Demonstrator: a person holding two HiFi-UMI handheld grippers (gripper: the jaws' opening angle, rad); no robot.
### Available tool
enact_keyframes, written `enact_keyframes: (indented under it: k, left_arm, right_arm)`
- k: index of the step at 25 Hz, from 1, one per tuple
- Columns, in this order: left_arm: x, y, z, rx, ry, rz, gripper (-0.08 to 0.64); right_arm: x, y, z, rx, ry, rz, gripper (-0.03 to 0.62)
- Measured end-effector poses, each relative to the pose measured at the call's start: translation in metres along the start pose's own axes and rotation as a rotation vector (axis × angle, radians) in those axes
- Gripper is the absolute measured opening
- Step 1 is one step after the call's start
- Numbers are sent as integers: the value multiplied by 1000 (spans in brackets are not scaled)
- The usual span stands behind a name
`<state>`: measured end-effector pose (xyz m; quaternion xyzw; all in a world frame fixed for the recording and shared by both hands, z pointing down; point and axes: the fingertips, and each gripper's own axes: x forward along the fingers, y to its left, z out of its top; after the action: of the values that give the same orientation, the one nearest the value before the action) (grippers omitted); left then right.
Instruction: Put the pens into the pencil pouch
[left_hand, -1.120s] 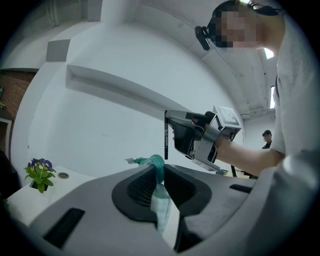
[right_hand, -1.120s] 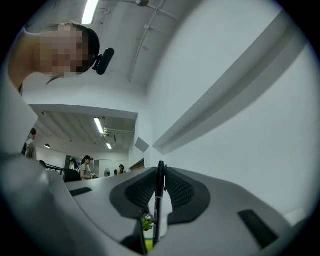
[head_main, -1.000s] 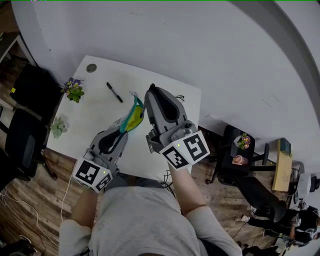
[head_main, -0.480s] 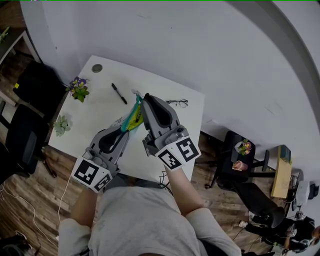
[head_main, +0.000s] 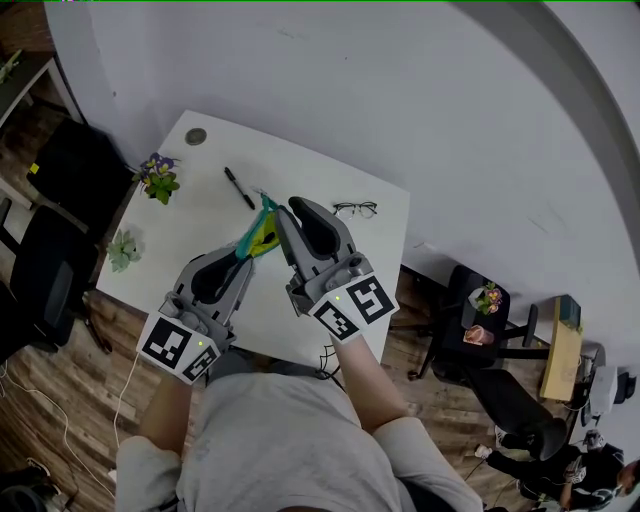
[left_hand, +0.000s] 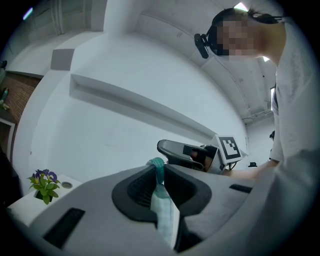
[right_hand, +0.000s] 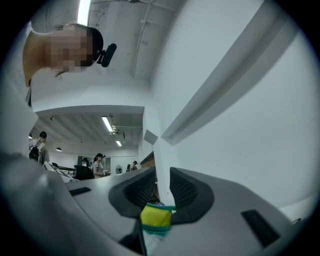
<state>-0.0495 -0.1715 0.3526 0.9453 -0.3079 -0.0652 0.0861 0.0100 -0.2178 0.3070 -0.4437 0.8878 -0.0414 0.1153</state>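
A teal and yellow pencil pouch (head_main: 258, 235) hangs in the air above the white table (head_main: 200, 215), held between both grippers. My left gripper (head_main: 243, 252) is shut on its teal edge, and that fabric (left_hand: 162, 207) runs up between the jaws of the left gripper (left_hand: 159, 167). My right gripper (head_main: 284, 210) is shut on the pouch's yellow and teal end (right_hand: 156, 219), which sits deep between the jaws of the right gripper (right_hand: 161, 182). A black pen (head_main: 238, 187) lies on the table beyond the pouch, apart from both grippers.
Glasses (head_main: 355, 209) lie near the table's right edge. Two small plants (head_main: 158, 176) (head_main: 123, 250) stand along its left edge and a round disc (head_main: 196, 136) at the far corner. Black chairs (head_main: 50, 200) stand left of the table. The white wall runs behind it.
My right gripper has come down closer to the left gripper's height. The pouch now hangs shorter and more bunched between them. Both grips have stayed the same.
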Motion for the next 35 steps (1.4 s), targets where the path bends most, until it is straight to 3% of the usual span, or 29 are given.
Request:
enact_keyframes:
  k: [9, 18, 31, 35]
  left_arm:
    - [-23, 24, -11, -18, 24, 86, 64]
    - [-58, 58, -17, -32, 39, 186, 64]
    - [-74, 110, -20, -59, 48, 188, 64]
    - [-71, 131, -20, -75, 44, 175, 64]
  right_arm:
    - [20, -26, -41, -5, 251, -65, 43]
    - [40, -42, -139, 46, 601, -68, 44]
    - [99, -83, -198, 115, 782, -132, 46]
    - [122, -98, -219, 125, 854, -142, 90]
